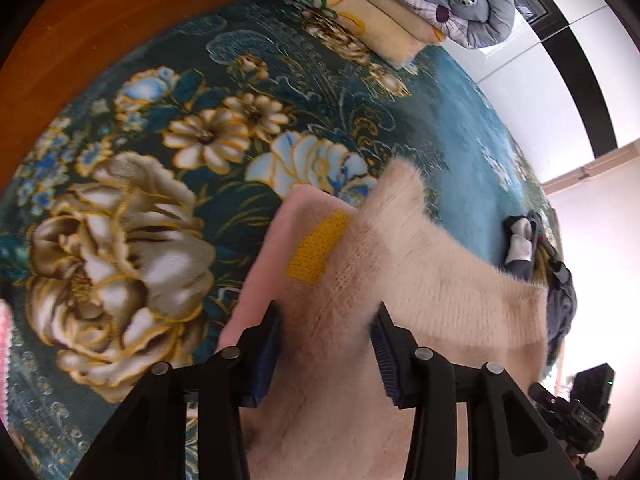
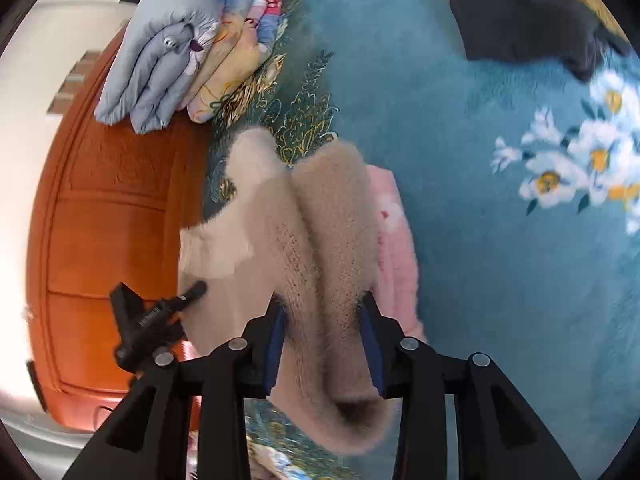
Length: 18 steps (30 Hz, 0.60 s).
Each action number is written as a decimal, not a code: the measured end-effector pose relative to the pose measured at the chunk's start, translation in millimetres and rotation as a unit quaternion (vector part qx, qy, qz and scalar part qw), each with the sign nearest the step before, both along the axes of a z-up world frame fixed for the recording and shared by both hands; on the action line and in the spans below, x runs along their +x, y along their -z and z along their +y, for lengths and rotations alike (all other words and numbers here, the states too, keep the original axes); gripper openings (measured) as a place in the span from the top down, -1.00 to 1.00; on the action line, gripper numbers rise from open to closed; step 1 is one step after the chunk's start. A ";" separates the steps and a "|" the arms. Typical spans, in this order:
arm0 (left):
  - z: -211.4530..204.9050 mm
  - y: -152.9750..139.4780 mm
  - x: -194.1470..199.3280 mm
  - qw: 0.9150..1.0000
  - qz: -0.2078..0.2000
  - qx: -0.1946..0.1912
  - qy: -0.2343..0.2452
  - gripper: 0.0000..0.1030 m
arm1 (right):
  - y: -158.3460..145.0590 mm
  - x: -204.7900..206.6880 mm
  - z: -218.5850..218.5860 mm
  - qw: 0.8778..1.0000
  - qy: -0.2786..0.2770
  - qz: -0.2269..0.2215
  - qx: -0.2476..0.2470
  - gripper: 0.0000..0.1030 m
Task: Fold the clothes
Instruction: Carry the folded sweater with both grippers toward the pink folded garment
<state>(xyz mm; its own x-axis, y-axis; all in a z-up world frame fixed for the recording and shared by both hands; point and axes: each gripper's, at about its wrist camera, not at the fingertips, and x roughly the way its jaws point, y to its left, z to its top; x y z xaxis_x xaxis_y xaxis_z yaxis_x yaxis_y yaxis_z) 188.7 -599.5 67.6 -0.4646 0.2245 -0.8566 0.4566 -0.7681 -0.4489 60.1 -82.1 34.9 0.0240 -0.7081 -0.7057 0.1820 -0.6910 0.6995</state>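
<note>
A fluffy cream sweater (image 1: 420, 264) with a yellow patch (image 1: 318, 246) lies over the teal flowered blanket (image 1: 180, 140) on the bed. My left gripper (image 1: 326, 314) has its jaws apart with sweater cloth bunched between them. In the right wrist view the same sweater (image 2: 320, 240) is folded into thick ridges, with a pink garment (image 2: 394, 236) beside it. My right gripper (image 2: 324, 304) has its jaws apart around a thick fold of the sweater. The other gripper (image 2: 160, 312) shows at the sweater's left edge.
Folded quilts (image 1: 400, 4) are stacked at the head of the bed, also in the right wrist view (image 2: 180, 48). An orange wooden headboard (image 2: 112, 216) borders the bed. Dark clothes (image 2: 520, 12) lie on the blanket (image 2: 480, 200); they also show in the left wrist view (image 1: 540, 256).
</note>
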 end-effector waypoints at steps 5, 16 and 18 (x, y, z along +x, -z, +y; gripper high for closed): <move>12.1 -35.5 8.6 0.997 0.032 -0.073 0.001 0.05 | -19.0 -5.8 5.2 0.999 -0.006 0.046 0.017 0.24; 75.6 -35.4 -1.1 0.986 0.048 -0.123 0.105 0.02 | -53.6 39.6 -46.5 0.977 -0.133 0.166 0.021 0.24; 75.6 -28.2 -1.8 0.987 0.039 -0.122 0.102 0.02 | -40.9 41.2 -52.5 0.974 -0.136 0.173 0.060 0.24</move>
<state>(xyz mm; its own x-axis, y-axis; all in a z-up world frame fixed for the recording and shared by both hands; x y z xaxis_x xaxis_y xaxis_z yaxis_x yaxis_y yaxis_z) 186.9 -523.9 95.8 -0.4973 0.1111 -0.8604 0.2536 -0.9298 -0.2666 101.4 -134.6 75.8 -0.0550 -0.6206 -0.7822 0.5805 -0.6573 0.4807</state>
